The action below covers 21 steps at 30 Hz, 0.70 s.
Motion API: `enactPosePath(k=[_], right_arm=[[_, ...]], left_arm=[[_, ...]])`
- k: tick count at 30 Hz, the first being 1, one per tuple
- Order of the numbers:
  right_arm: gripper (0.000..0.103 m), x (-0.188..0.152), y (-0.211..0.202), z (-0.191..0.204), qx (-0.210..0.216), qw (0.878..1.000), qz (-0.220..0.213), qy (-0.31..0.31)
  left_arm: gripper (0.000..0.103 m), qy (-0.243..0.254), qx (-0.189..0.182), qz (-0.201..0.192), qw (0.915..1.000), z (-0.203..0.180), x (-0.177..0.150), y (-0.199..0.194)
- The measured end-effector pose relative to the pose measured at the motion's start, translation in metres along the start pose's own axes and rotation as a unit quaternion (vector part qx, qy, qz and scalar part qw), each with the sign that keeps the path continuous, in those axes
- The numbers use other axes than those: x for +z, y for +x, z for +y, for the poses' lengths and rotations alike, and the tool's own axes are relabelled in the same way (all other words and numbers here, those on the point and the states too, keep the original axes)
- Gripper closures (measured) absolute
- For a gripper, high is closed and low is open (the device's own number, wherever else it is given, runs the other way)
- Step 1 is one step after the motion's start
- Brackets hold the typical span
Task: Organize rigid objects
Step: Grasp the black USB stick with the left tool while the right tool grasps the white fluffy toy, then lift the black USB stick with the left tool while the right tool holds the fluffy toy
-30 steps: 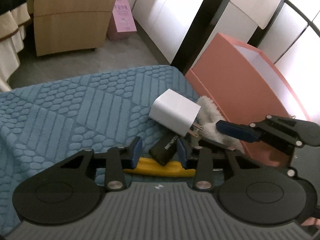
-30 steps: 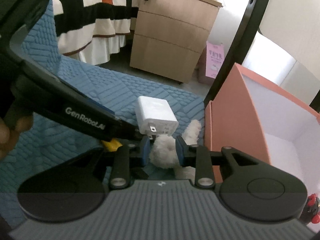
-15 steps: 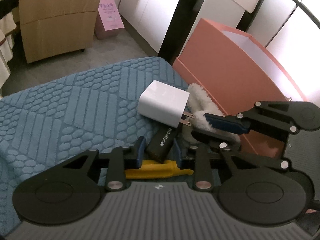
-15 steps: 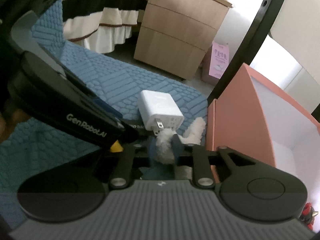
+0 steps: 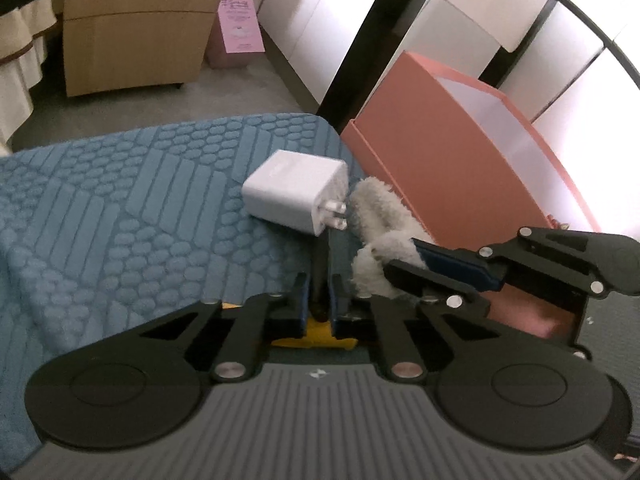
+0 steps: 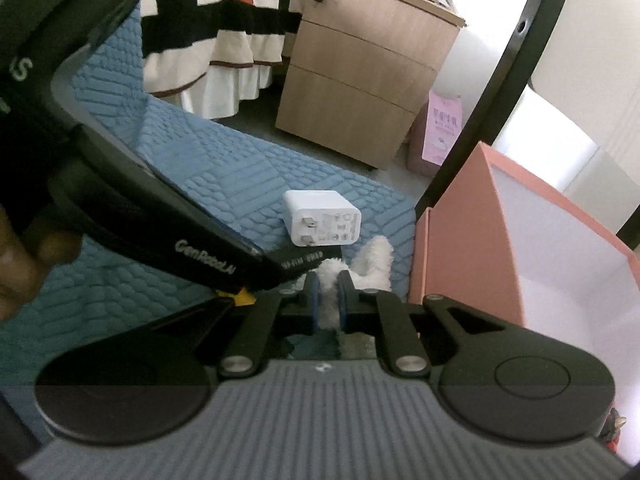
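Left wrist view: the left gripper [image 5: 319, 300] clamps a black stick [image 5: 321, 264] whose long axis runs forward toward the white charger [image 5: 296, 190], prongs facing right. Right wrist view: the right gripper [image 6: 327, 302] pinches the white fluffy toy [image 6: 362, 266] beside the pink box [image 6: 460, 248].

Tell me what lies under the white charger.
The white charger rests partly on a black printed block, which the left gripper pinches, and partly on the blue mat. How far the block extends beneath is hidden.
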State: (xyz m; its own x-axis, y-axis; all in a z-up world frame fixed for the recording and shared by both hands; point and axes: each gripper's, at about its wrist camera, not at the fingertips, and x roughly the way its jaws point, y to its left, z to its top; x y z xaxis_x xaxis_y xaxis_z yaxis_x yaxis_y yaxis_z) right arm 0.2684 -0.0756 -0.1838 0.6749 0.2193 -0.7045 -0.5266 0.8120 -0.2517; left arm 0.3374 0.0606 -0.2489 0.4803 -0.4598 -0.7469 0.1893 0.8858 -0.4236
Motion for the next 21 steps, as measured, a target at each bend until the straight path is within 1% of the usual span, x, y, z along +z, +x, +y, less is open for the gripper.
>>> enactPosePath(k=[6, 12, 14, 17, 21], right_arm=[[0.090, -0.001, -0.016, -0.007, 0.008, 1.000, -0.011, 0.018], [0.090, -0.003, -0.033, -0.005, 0.020, 0.999, -0.021, 0.021], [0.090, -0.005, -0.040, -0.001, 0.033, 0.999, -0.021, 0.023], [0.091, -0.010, -0.052, 0.009, 0.057, 0.998, -0.020, 0.020], [0.091, -0.016, -0.065, 0.029, 0.073, 0.997, -0.019, 0.000]], left_arm=[[0.092, -0.026, 0.019, -0.011, 0.9994, -0.007, -0.014, -0.014], [0.093, -0.065, 0.040, -0.031, 0.9966, -0.012, -0.033, -0.043], [0.093, -0.089, 0.046, -0.036, 0.9943, -0.011, -0.043, -0.054], [0.093, -0.104, 0.063, -0.044, 0.9916, -0.011, -0.059, -0.071], [0.093, -0.122, 0.071, -0.055, 0.9884, -0.009, -0.079, -0.090]])
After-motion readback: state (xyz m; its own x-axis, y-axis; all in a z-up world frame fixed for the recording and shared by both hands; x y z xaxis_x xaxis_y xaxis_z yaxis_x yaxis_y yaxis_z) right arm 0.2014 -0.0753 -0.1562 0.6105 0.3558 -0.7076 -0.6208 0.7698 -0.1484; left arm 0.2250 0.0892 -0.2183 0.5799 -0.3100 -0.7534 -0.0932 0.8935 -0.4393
